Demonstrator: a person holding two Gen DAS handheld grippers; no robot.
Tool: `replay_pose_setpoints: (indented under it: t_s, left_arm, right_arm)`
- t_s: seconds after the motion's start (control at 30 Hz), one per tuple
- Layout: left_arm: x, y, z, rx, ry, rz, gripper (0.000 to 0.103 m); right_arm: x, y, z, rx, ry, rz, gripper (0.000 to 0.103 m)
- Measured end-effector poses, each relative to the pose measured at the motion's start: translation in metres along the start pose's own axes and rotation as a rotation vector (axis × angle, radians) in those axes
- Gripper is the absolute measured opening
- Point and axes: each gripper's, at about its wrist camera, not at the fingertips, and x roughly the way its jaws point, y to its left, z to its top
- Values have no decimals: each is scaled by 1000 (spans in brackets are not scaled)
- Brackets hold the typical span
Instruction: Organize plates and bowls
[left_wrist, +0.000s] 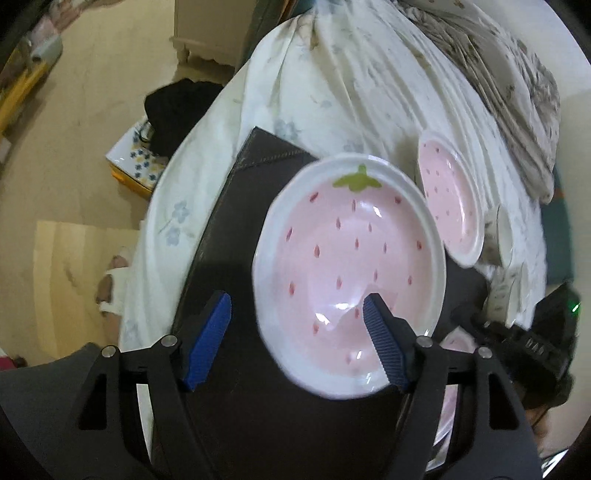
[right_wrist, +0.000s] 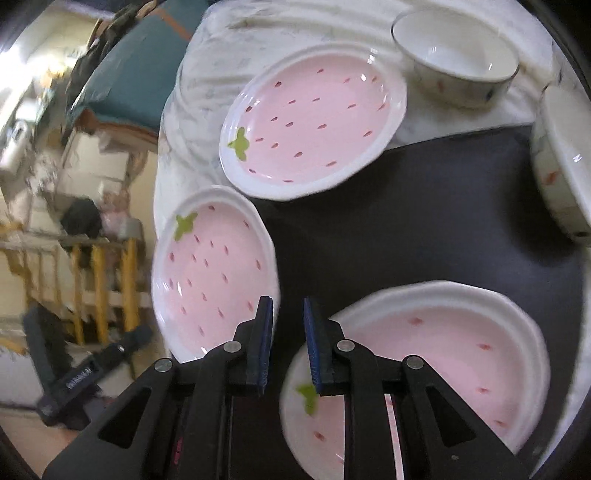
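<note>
A pink strawberry plate (left_wrist: 347, 273) with a white rim lies on a dark mat (left_wrist: 236, 206). My left gripper (left_wrist: 295, 317) is open over its left rim, its right fingertip (left_wrist: 373, 306) above the plate's inside and its left one outside. A second strawberry plate (left_wrist: 448, 199) lies behind to the right. In the right wrist view, three strawberry plates show: far (right_wrist: 314, 118), left (right_wrist: 210, 273), near right (right_wrist: 436, 369). My right gripper (right_wrist: 288, 314) is nearly shut and empty between the left and near plates. Two white bowls (right_wrist: 456, 55) (right_wrist: 565, 162) stand at the back right.
The mat (right_wrist: 424, 221) lies on a white floral cloth (left_wrist: 332, 92) covering the table. Bowls (left_wrist: 506, 236) stand at the cloth's right edge. The floor on the left holds a patterned box (left_wrist: 136, 162), a black bag (left_wrist: 177, 107) and a wooden board (left_wrist: 77, 273).
</note>
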Motion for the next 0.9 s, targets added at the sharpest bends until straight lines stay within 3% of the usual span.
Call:
replay_pose_setpoints:
  t_s: [0.2,0.37,0.5,0.63,0.73,0.9]
  left_arm:
    - [13,15,9,-60,27,7,59]
    - [26,14,12,-50,65,-34,32]
    - [32,6,9,-16,67,10,32]
    - [33,8,11,-36,60,5,32]
    - [31,7,9,2,57,52,18]
    - [9,10,7,-9,29,29,13]
  right_arm:
    - [22,3,13,31,28,45,20]
    - [40,10,20,-11,66,-3,20]
    - [47,15,18,-46,58,-33,21]
    - [53,13,16,-35,45,-37,20]
    - [60,21,12,-88,39,-83,21]
    - [53,26,3,-133,7,-102,18]
